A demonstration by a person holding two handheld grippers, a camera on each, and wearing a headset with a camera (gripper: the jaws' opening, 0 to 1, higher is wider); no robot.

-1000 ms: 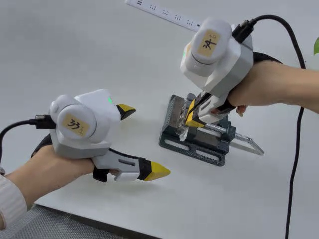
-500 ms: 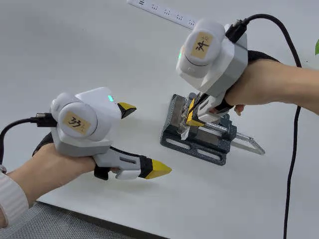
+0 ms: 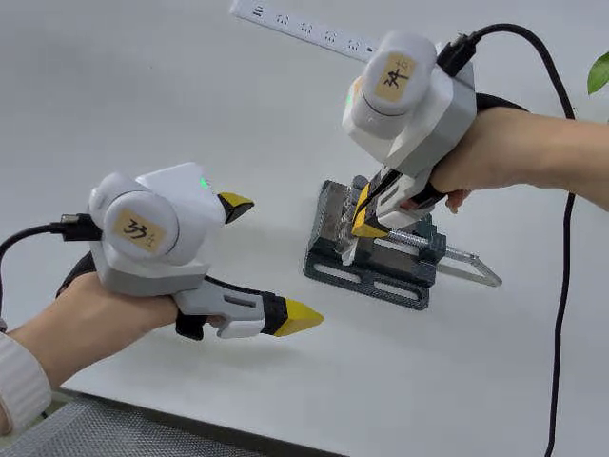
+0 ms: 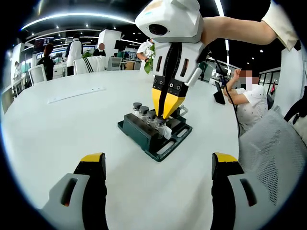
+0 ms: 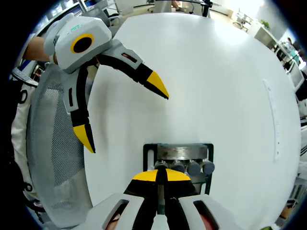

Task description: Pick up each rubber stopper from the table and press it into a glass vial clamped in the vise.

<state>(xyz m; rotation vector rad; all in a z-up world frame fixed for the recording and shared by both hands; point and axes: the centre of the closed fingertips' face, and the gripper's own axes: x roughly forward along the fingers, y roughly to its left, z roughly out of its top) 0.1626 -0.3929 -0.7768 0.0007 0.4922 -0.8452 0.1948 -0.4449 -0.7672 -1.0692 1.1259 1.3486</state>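
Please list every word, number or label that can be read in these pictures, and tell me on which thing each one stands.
"33": handwritten on the tan sticker on the left gripper; a small mark beside it is unreadable.
"34": handwritten, tilted, on the tan sticker on the right gripper; the tiny writing above it is too small to read.
Power strip: its markings are too small to read.
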